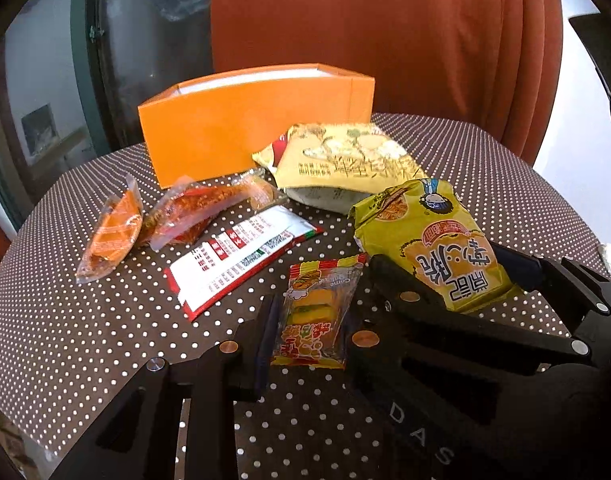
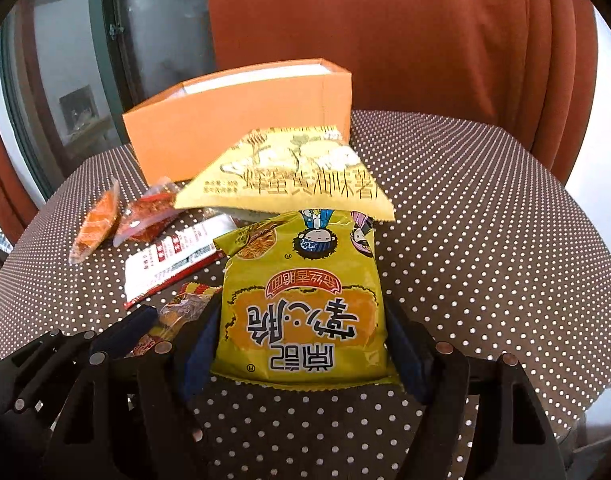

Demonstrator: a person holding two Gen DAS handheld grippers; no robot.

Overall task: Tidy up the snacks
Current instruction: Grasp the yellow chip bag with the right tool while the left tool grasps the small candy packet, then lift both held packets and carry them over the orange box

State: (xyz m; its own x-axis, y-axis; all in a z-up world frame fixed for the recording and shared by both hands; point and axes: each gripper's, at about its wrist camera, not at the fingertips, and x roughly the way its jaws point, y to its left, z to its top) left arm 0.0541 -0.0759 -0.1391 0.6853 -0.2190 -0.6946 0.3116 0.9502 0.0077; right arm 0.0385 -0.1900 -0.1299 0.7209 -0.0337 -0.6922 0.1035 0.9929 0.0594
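A small clear gummy-candy packet (image 1: 317, 312) with a burger print hangs just above the dotted cloth, and my left gripper (image 1: 311, 320) is shut on its sides. My right gripper (image 2: 303, 344) is shut on a yellow-green noodle-snack bag (image 2: 305, 280), its blue pads pressing both edges. In the left wrist view that bag (image 1: 437, 240) and the right gripper (image 1: 449, 272) sit just right of the candy. In the right wrist view the left gripper (image 2: 145, 324) with the candy packet (image 2: 177, 312) shows at lower left. An open orange box (image 1: 245, 132) stands at the back of the table.
On the brown polka-dot tablecloth (image 1: 85, 340) lie a pale yellow chips bag (image 1: 345, 160) in front of the box, two clear orange-red snack pouches (image 1: 113, 232) (image 1: 193, 212) at the left, and a white-and-red flat packet (image 1: 241, 252). An orange curtain (image 1: 385, 32) hangs behind.
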